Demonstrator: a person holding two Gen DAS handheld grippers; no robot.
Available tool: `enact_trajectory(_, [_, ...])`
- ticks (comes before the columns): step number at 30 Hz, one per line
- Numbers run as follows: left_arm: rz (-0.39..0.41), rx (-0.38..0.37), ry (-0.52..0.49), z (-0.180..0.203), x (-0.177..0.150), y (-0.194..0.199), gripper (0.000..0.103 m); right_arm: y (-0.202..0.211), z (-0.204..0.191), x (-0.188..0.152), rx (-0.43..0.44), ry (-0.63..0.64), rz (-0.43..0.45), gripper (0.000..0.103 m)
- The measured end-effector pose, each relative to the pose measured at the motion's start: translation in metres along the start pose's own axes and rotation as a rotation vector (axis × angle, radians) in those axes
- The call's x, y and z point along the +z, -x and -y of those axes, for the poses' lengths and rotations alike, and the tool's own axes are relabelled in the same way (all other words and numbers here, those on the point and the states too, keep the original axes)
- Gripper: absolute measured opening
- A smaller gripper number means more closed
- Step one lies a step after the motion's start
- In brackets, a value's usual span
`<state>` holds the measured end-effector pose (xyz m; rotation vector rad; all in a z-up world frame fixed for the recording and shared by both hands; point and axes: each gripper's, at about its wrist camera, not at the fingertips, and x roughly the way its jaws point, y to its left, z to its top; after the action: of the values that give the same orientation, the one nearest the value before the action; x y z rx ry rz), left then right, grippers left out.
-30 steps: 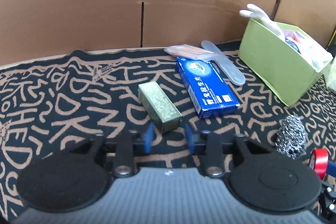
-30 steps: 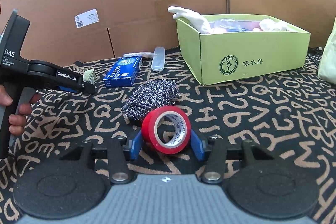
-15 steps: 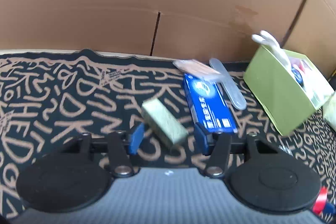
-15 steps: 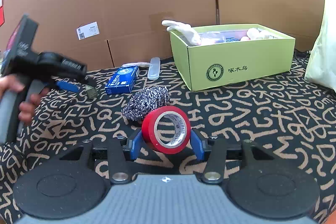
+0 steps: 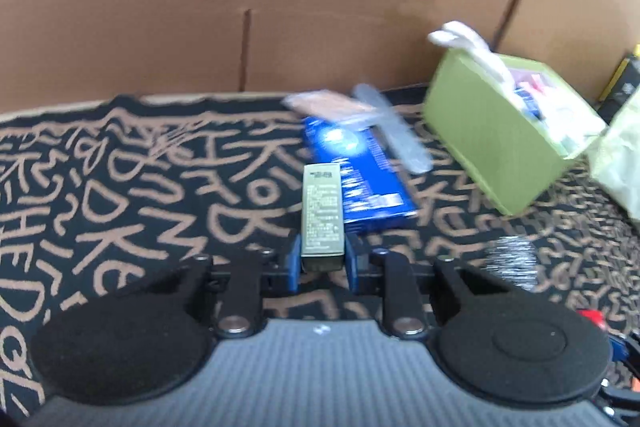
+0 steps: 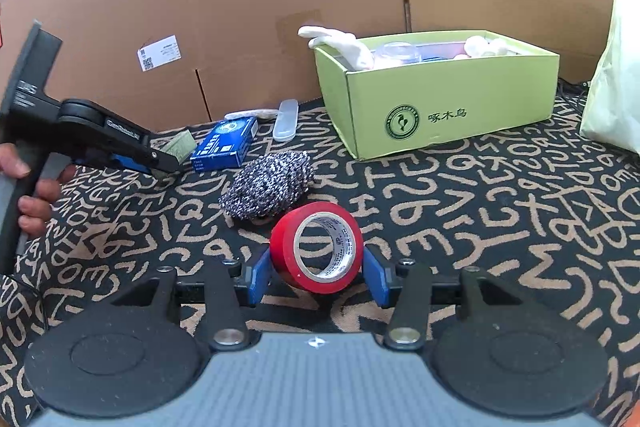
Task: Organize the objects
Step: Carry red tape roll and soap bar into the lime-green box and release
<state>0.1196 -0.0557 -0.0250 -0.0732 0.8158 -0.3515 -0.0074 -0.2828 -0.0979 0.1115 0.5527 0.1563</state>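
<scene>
now left gripper (image 5: 322, 259) clamps small olive carton (image 5: 322, 213) at near end, lifted above patterned mat (image 5: 120, 187). light, stiff card, crushable; hold flat sides. right gripper (image 6: 317, 279) pinches red tape roll (image 6: 316, 247) across its sides; rigid, light.

Each tool has blue pads on black linkage arms with silver rivets, two round black discs and a ribbed grey body. The left tool (image 6: 160, 163) carries white lettering; bare fingers (image 6: 34, 205) show at nine o'clock.
</scene>
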Motion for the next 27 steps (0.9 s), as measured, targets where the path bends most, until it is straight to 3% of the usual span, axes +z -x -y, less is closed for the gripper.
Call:
enact_trajectory(5, [0.052, -0.107, -0.081, 0.042, 0.014, 0.028, 0.022, 0.007, 0.008, 0.014, -0.005, 0.002, 0.046, 0.053])
enact_trajectory(10, [0.089, -0.187, -0.168, 0.090, 0.044, 0.041, 0.022, 0.012, 0.020, 0.048, -0.037, 0.036, 0.128, 0.053])
enact_trajectory(19, [0.156, -0.167, -0.233, 0.159, 0.112, 0.016, 0.022, -0.014, 0.052, 0.124, -0.134, 0.066, 0.250, 0.053])
enact_trajectory(27, [0.133, -0.149, -0.215, 0.179, 0.142, -0.036, 0.022, -0.058, 0.079, 0.162, -0.188, 0.062, 0.268, 0.053])
